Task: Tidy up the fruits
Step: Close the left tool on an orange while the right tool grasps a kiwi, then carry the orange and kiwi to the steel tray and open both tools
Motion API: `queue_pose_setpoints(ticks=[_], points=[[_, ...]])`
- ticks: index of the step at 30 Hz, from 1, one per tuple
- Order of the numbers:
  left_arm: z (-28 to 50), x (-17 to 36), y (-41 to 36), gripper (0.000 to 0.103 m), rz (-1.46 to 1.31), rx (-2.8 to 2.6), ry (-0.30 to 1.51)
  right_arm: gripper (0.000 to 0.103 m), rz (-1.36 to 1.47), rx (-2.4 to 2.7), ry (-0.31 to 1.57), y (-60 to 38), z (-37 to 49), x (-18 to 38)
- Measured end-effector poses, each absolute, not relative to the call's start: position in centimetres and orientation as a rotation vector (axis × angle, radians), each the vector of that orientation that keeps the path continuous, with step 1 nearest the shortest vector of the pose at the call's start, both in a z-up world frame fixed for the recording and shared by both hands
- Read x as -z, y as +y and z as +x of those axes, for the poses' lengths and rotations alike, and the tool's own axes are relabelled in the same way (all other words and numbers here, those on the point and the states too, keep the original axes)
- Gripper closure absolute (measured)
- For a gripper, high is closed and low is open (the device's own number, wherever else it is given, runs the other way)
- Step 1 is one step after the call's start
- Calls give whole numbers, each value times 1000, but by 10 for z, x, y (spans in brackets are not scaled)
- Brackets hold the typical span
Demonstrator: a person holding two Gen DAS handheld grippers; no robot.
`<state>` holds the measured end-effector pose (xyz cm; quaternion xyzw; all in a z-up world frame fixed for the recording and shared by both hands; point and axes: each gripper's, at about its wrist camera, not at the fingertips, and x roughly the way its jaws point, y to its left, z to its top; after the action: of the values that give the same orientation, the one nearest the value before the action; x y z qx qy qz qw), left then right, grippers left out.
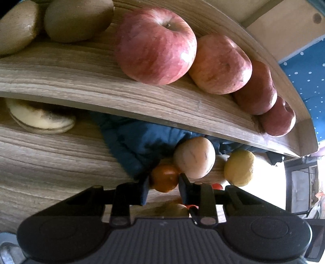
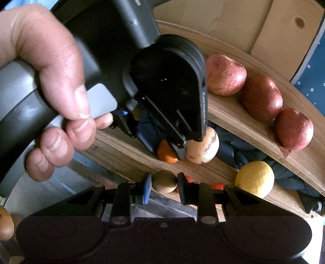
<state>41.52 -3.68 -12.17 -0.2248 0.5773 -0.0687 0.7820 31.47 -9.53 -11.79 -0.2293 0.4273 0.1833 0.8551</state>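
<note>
L gripper [image 1: 164, 183] grips orange [image 1: 164, 178], R gripper [image 2: 164, 182] grips kiwi [image 2: 164, 181], for sorting near apple row [image 1: 221, 65].

The left hand-held gripper [image 1: 164, 185] has its two fingers pressed against either side of a small orange fruit [image 1: 165, 178] on the lower shelf [image 1: 50, 158]. Touching that fruit sits a pale round fruit [image 1: 194, 157], and a yellow lemon [image 1: 240, 168] lies near it toward the shelf's right end. A banana [image 1: 40, 118] rests at the left, under the upper shelf [image 1: 81, 81]. Along the upper shelf's back edge runs a row of four red apples [image 1: 155, 45], each touching the next, with two brown kiwis [image 1: 78, 19] at its left end. Dark blue cloth [image 1: 134, 138] bunches behind the lower shelf.
</note>
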Motion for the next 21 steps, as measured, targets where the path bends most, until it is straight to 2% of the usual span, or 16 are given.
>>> queue_pose_setpoints(ticks=[21], points=[[380,99,-45,70,-432,168,1212,75,-465,-368,868,-111,286,104]])
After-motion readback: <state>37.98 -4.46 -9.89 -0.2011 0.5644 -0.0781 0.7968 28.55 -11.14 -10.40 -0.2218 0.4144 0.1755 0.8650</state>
